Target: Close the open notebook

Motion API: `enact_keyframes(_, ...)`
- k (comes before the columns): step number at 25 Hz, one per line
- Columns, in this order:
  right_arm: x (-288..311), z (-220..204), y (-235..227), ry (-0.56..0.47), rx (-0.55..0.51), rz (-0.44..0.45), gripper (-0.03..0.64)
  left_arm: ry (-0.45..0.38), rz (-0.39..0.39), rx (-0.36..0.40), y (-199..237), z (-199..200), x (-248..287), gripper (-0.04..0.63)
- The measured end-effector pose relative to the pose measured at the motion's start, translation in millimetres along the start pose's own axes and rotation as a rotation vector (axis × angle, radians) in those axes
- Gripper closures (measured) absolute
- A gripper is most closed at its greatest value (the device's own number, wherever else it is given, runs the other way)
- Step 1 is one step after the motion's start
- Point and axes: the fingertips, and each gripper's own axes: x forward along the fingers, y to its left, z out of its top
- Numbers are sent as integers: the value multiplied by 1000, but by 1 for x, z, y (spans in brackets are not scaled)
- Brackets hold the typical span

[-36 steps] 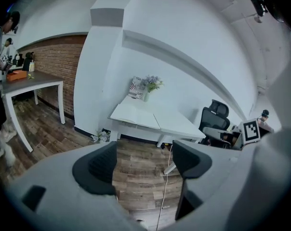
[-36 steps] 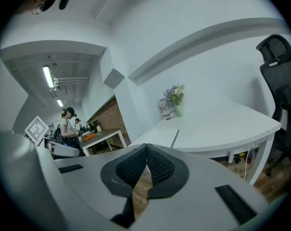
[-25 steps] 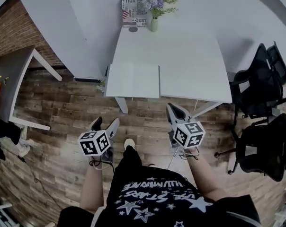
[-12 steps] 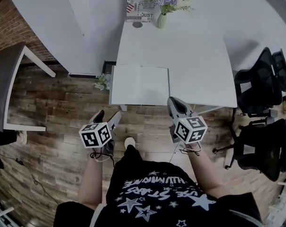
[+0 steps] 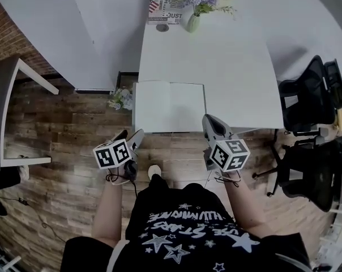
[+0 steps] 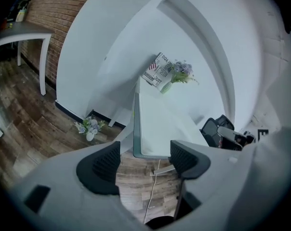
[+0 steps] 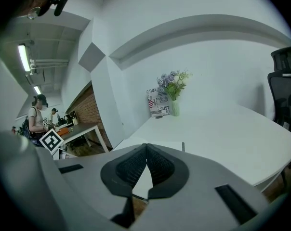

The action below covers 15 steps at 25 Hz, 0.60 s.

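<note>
Near right hand-held gripper, open notebook

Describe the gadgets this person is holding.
The left gripper and right gripper are light grey plastic, each with two jaws lined with black ribbed pads and a white cube of black square markers. The left's jaws are closing on nothing. The shirt is black with white stars.

Open notebook — plain matt paper pages on a smooth, matt white table; floor of worn, grainy wood planks — wall of rough brick.
</note>
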Motion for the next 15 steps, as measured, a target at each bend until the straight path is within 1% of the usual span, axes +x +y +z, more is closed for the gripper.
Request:
enact_keyframes(3,4,-2,-1,11,1,-16,615,24,-31,-34,2,-2,8,256)
enact_keyframes(5,5,-1,-3,11,5,-27,615,52,-63,-42,1,-5,11,259)
enact_keyframes(6,6,0,-3,8,8,-33,615,69,-83,-43,-1,-7,13,277)
enact_keyframes(7,6,1,-4,4,10,-38,615,82,-100,-43,-3,-9,14,316)
enact_keyframes(9,6,3,-4,-4,16,-46,615,87,-114,-41,-4,-9,14,422)
enact_keyframes(13,3,-1,-4,-9,24,-47,615,78,-102,-41,0,-7,10,497)
enact_keyframes(15,0,-2,-5,-11,28,-42,615,75,-99,-43,-2,-6,7,510)
